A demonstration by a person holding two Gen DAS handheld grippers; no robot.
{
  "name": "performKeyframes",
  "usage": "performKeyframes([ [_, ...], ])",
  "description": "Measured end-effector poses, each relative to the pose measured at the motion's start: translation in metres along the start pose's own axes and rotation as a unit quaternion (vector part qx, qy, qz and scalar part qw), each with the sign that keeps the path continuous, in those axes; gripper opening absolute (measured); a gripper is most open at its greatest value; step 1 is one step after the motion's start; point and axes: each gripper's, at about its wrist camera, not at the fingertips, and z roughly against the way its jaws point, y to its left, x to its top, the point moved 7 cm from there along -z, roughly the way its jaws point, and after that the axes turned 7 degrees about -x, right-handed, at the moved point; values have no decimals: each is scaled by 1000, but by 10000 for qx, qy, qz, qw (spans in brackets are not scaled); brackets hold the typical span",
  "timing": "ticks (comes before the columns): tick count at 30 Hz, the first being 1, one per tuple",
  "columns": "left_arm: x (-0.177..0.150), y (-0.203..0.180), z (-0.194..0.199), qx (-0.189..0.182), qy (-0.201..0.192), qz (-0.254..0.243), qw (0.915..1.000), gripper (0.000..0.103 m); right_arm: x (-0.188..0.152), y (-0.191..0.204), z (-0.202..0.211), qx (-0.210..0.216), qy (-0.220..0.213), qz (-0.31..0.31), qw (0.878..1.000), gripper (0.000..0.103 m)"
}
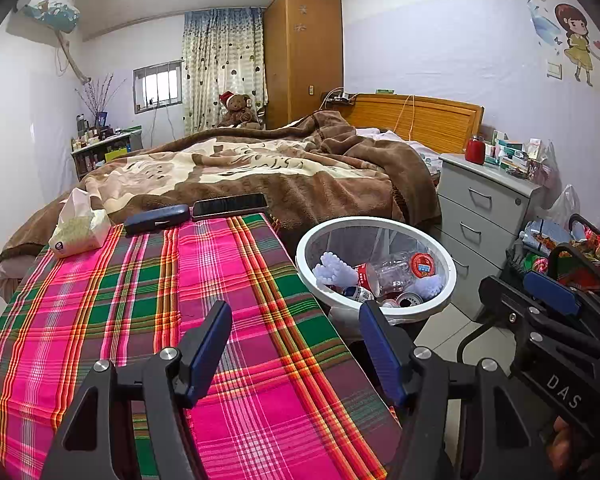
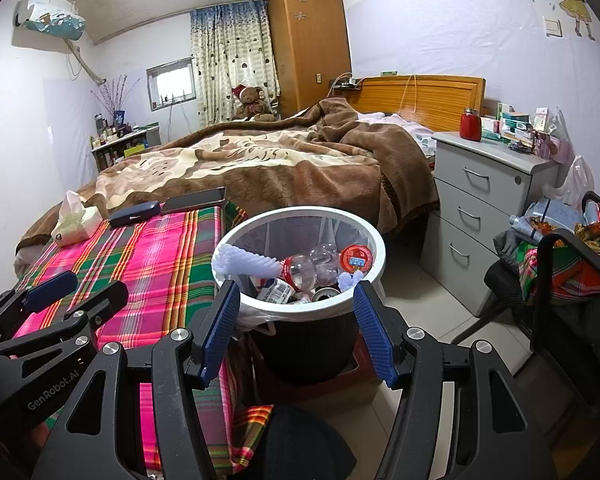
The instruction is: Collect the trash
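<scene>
We see a plaid cloth before a bed, full bin right, left gripper and right gripper both agape, empty.

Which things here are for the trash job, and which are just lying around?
For the trash job:
trash bin
crushed plastic bottle inside it
drink can inside it

Just lying around:
phone
dark case
tissue pack
plaid cloth
</scene>
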Motion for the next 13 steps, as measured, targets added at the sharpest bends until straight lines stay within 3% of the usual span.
performKeyframes([
  [13, 0, 0, -1, -2, 26, -1, 10000, 66, 0, 1, 1, -6, 1, -6, 10000, 60],
])
